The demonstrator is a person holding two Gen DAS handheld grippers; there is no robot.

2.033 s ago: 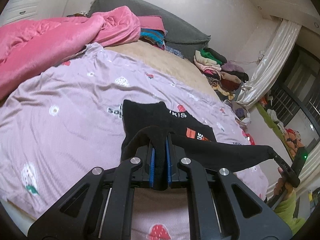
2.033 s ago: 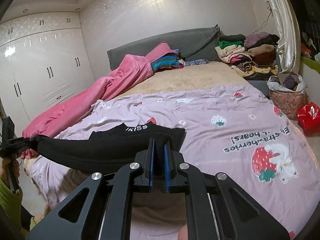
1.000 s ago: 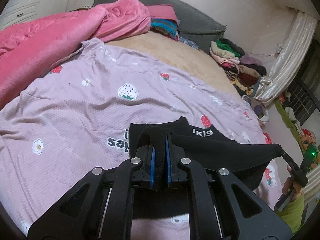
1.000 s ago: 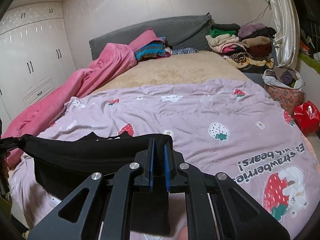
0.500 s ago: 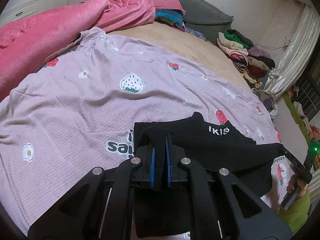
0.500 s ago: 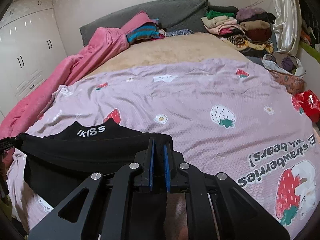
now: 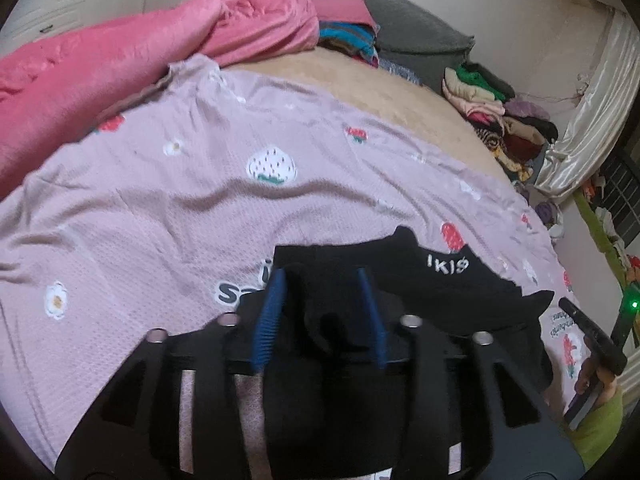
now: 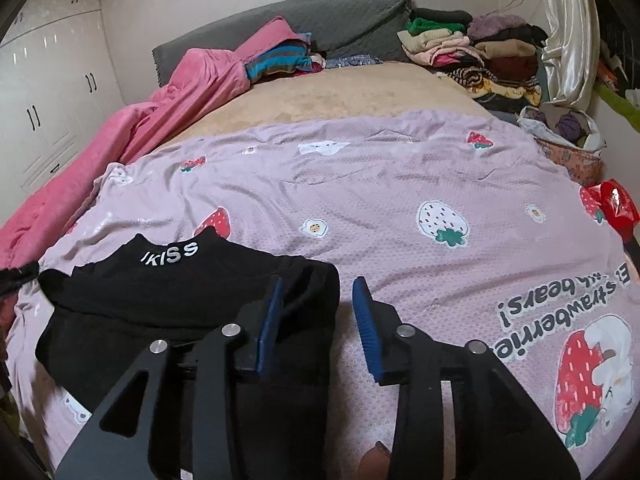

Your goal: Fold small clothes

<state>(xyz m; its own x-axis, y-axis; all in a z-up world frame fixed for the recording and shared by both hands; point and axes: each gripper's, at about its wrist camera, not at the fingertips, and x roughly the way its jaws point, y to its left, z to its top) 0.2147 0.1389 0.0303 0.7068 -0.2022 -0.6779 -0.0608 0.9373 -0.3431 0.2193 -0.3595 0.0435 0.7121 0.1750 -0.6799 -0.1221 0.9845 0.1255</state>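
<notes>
A small black garment (image 7: 432,280) with white "IKISS" lettering lies folded over on the lilac strawberry-print sheet (image 7: 160,200). My left gripper (image 7: 322,280) is open, its blue pads on either side of a bunched corner of the garment lying loose between them. In the right wrist view the garment (image 8: 168,292) lies at the lower left. My right gripper (image 8: 318,286) is open over its right edge, the left pad on the cloth and the right pad over the bare sheet (image 8: 440,184). The right gripper's body also shows in the left wrist view (image 7: 592,332).
A pink quilt (image 7: 100,68) is heaped along the bed's left side. Folded clothes are stacked by the grey headboard (image 8: 328,20) and at the far right corner (image 8: 472,52). A basket (image 8: 568,148) and a red bag (image 8: 612,204) sit beside the bed. White wardrobes (image 8: 48,92) stand at the left.
Both grippers carried the garment's edge forward over itself, lowered it onto the sheet and opened. The cloth, stretched taut between them before, now lies slack.
</notes>
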